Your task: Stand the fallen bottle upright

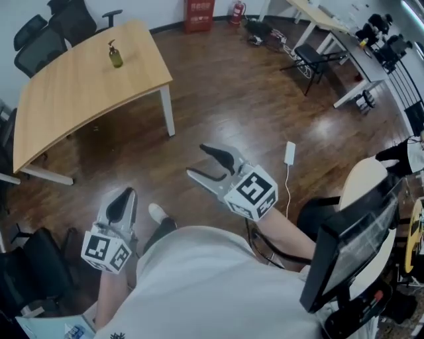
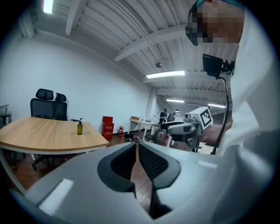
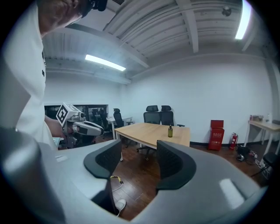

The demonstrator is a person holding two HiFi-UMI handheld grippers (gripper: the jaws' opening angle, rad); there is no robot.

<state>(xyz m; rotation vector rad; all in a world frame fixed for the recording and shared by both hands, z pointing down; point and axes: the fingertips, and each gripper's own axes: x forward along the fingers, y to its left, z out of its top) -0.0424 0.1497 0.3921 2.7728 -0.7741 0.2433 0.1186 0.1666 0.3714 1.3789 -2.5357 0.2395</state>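
An olive-green pump bottle stands upright near the far edge of the wooden table, well away from both grippers. It also shows as a small bottle in the left gripper view and a small bottle in the right gripper view. My left gripper is held low by the person's body, jaws together with nothing in them. My right gripper hangs over the wooden floor, pointing toward the table. Its jaws stand apart with nothing between them.
Black office chairs stand behind the table. A red cabinet and a fire extinguisher are at the far wall. White desks and a folding chair are at the right. A white adapter lies on the floor, and a monitor is near right.
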